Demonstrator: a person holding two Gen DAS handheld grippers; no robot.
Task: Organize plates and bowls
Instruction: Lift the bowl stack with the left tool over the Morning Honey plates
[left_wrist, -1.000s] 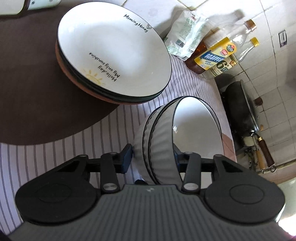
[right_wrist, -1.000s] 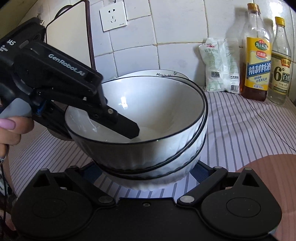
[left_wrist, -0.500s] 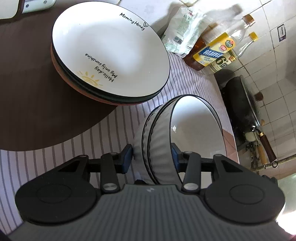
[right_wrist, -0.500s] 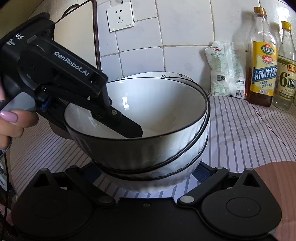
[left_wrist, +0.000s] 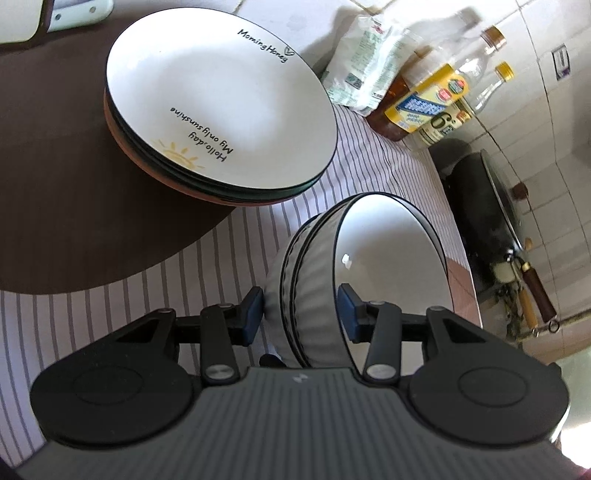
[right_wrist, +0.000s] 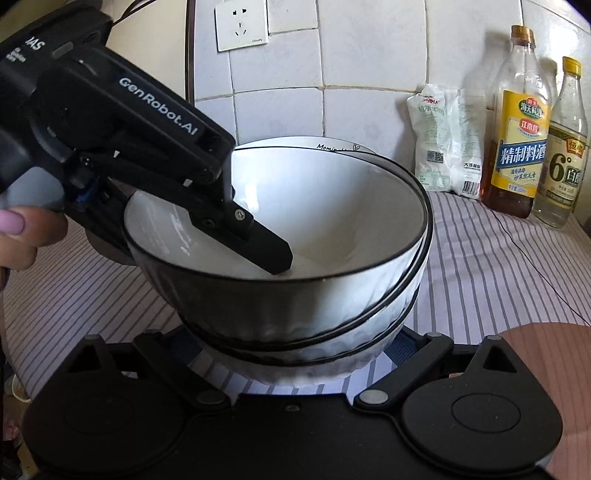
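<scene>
The stacked bowls (right_wrist: 295, 280), white inside with black rims and ribbed grey outsides, sit on the striped cloth (right_wrist: 498, 266) covering the desk, just near of the plate stack. The left gripper (left_wrist: 301, 308) clamps the bowls' wall, one blue pad inside and one outside; its body reads "GenRobot.AI". The right gripper (right_wrist: 295, 354) straddles the foot of the bowls with its jaws wide; its fingertips are hidden under the bowls, so I cannot tell whether they touch. How many bowls are nested is hard to make out; at least two rims show.

Beyond the bowls stands the stack of plates (left_wrist: 221, 107), its top plate printed "Morning Honey" and "Hollo.day My only sunshine" beside a yellow sun. It rests on a brown round mat (left_wrist: 55, 184).

At the far right against the tiled wall (right_wrist: 351, 55) stand a white packet (right_wrist: 447, 144), a yellow-labelled bottle (right_wrist: 521, 147) with Chinese writing and a clear bottle (right_wrist: 565, 162) marked "6°". A wall socket (right_wrist: 242, 24) is above. A dark wok (left_wrist: 487, 218) is partly cut off. A thumb (right_wrist: 18, 236) shows at the left edge.
</scene>
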